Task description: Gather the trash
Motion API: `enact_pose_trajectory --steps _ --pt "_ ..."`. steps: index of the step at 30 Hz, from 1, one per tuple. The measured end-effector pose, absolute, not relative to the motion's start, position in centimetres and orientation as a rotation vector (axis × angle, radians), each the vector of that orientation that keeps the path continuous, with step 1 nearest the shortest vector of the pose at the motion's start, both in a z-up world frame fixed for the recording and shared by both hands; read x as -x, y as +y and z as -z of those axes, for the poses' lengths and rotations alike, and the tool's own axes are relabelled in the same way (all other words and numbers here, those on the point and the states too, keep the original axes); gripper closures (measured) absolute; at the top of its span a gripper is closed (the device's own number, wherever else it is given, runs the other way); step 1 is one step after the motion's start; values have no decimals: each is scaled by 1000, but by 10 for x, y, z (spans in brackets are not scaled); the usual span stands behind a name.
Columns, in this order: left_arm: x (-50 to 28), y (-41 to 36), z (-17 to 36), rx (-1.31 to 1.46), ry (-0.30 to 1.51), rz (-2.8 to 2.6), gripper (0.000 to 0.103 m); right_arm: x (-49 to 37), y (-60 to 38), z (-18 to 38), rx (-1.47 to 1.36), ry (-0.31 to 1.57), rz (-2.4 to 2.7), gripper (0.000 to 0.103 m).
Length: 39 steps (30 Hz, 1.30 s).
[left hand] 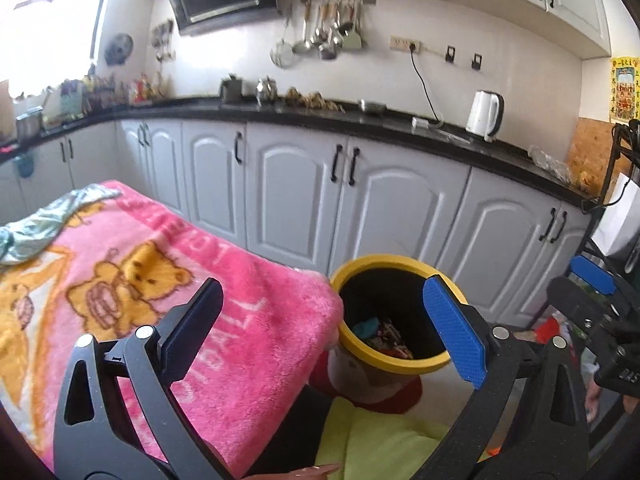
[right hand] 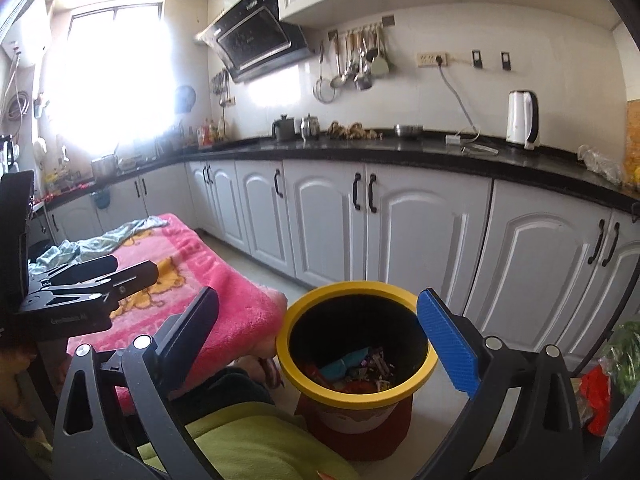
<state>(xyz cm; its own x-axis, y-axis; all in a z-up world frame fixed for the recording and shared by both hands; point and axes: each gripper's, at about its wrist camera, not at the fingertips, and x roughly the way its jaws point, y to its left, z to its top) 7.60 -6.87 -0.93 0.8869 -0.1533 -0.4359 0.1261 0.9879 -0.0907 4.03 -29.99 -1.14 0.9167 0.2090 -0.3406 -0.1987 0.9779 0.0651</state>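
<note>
A yellow-rimmed bin (left hand: 400, 366) (right hand: 304, 384) stands on the floor beside the table, with colourful wrappers (right hand: 360, 370) lying in its black inside. My left gripper (left hand: 332, 328) is open above the table's near corner and the bin, nothing between its fingers. My right gripper (right hand: 324, 340) is also open, held over the bin with nothing in it. In the left wrist view the right gripper (left hand: 592, 280) shows at the right edge. In the right wrist view the left gripper (right hand: 84, 280) shows at the left, over the blanket.
A pink cartoon-bear blanket (left hand: 120, 272) (right hand: 208, 284) covers the table, with a pale green cloth (left hand: 48, 216) at its far end. White cabinets (right hand: 400, 216) under a black counter with a kettle (right hand: 522, 120) run behind. A lime-green garment (right hand: 248, 444) lies below. Bags (right hand: 608, 376) sit at right.
</note>
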Motion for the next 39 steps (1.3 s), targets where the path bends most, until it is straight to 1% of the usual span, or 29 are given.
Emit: enact_pose_trajectory --steps 6,9,19,39 --pt "-56 -64 7 95 386 157 11 -15 -297 9 -22 249 -153 6" --pt "-48 -66 7 82 352 157 11 -14 -295 10 -12 229 -148 6" --pt "-39 -67 3 79 301 172 11 -11 -287 14 8 225 -153 6" --pt "-38 -66 3 79 299 172 11 -3 -283 14 20 204 -160 6"
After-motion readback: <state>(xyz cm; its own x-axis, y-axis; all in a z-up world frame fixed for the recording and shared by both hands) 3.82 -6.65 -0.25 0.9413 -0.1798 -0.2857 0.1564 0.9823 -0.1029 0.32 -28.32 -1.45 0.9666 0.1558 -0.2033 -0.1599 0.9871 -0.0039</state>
